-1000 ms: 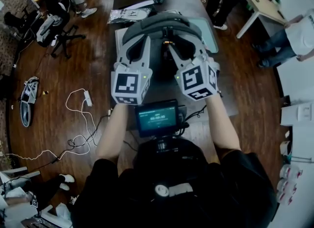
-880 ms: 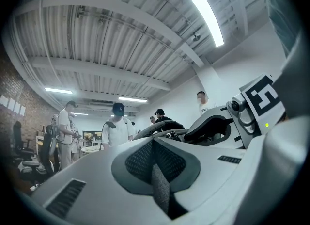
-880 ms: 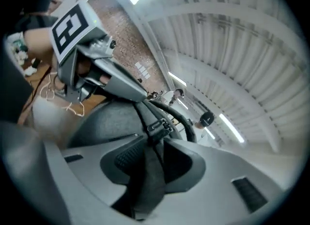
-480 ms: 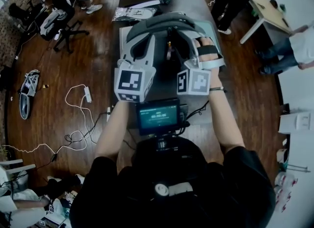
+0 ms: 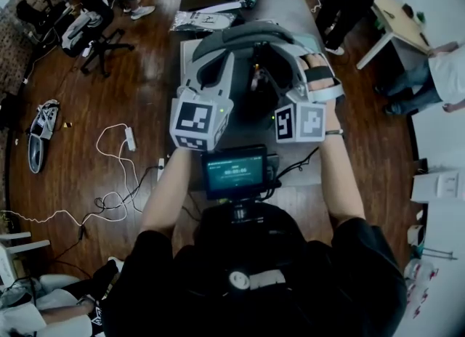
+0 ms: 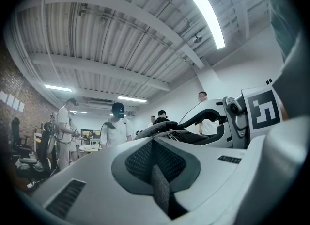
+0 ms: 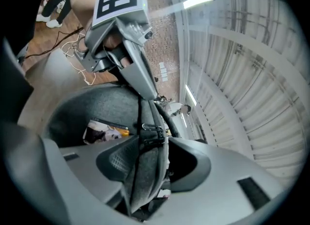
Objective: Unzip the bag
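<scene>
A grey bag [image 5: 243,38] lies on the table, its dark opening between my two grippers. My left gripper [image 5: 222,63] holds the bag's left side; in the left gripper view it [image 6: 157,163] is shut on a dark strip of bag fabric [image 6: 161,192]. My right gripper [image 5: 272,63] is at the right side, rolled onto its side. In the right gripper view its jaws [image 7: 155,158] have just been opening, and a fold of grey fabric with the zipper pull [image 7: 152,134] stands between them, with a gap on the right pad's side.
The wooden table [image 5: 309,168] holds a printed packet [image 5: 200,19] behind the bag and a teal mat [image 5: 314,49] under it. A screen device [image 5: 234,172] hangs near my chest. Cables [image 5: 120,183] lie on the floor at left. People stand around, and a white table [image 5: 396,19] is at far right.
The right gripper has rolled about its own line, so its marker cube shows other faces and the hand sits higher. Its jaws have spread. The left gripper has stayed put.
</scene>
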`<action>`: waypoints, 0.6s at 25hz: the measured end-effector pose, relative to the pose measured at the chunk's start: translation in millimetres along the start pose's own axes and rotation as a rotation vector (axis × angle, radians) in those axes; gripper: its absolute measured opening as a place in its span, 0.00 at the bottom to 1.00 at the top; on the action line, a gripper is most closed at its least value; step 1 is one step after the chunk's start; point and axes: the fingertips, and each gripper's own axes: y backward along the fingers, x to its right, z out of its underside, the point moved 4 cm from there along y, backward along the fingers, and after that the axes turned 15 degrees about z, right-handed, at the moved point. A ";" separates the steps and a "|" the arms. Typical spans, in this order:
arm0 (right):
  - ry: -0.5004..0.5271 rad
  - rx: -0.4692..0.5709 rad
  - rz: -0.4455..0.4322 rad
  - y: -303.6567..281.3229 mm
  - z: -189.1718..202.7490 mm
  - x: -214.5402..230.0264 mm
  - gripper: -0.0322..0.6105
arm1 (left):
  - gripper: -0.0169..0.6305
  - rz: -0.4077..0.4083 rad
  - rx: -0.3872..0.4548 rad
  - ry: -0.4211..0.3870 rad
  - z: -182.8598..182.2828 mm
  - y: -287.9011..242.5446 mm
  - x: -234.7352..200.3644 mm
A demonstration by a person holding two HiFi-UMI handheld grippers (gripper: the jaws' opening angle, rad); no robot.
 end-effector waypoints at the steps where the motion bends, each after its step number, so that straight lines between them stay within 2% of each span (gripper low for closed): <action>1: -0.004 0.006 -0.002 1.8 -0.7 2.0 0.39 | 0.03 0.003 0.000 0.003 0.0 0.3 0.2; 5: -0.027 0.027 0.003 6.2 -4.1 11.4 0.37 | 0.03 0.012 0.003 0.006 -0.1 0.0 1.2; 8: 0.011 0.023 -0.009 1.8 -1.0 6.4 0.38 | 0.03 0.008 0.005 0.006 0.1 -0.1 0.1; 15: 0.010 0.069 0.136 7.6 -13.2 22.7 0.37 | 0.03 0.007 0.005 -0.002 -0.6 1.0 0.1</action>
